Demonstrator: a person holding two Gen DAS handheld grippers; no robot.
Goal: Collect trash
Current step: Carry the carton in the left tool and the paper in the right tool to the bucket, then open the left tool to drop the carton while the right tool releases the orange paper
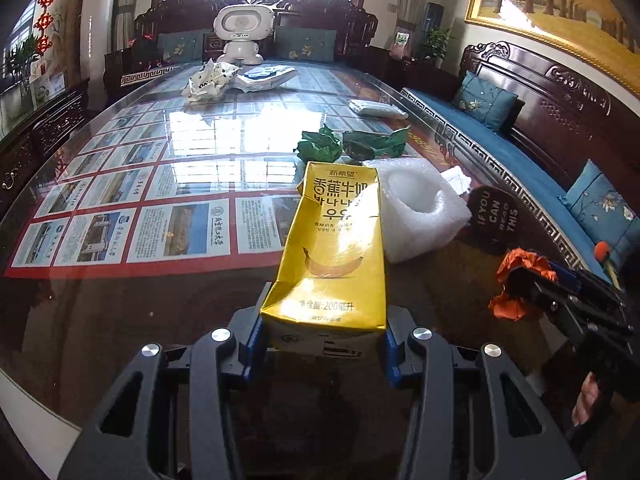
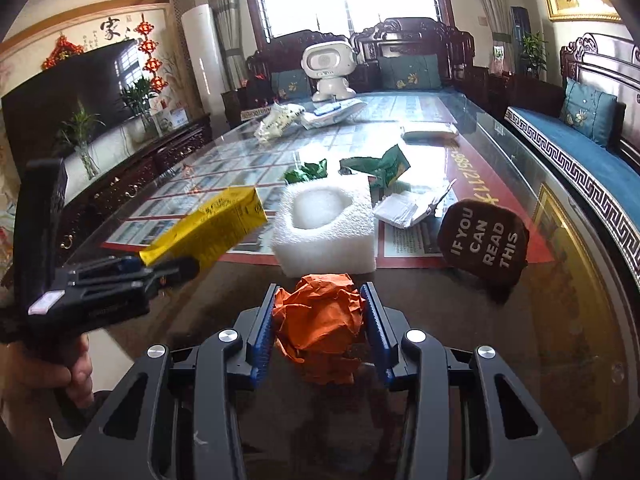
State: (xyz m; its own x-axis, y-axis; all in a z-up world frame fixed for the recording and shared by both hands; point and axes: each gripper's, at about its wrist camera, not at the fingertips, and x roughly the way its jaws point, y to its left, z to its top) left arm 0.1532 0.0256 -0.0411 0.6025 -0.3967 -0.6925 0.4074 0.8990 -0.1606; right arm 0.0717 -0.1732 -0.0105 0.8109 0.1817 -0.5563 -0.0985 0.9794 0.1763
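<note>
My left gripper is shut on a yellow banana-milk carton and holds it above the glass table; the carton also shows in the right wrist view. My right gripper is shut on a crumpled orange paper ball, which also shows in the left wrist view. On the table ahead lie a white foam block, green wrappers, crumpled white paper and a brown round pad with white letters.
The glass table top carries a white robot toy, crumpled white bags and a folded white packet farther back. Dark wooden sofas with blue cushions line the right and far sides. A TV stands left.
</note>
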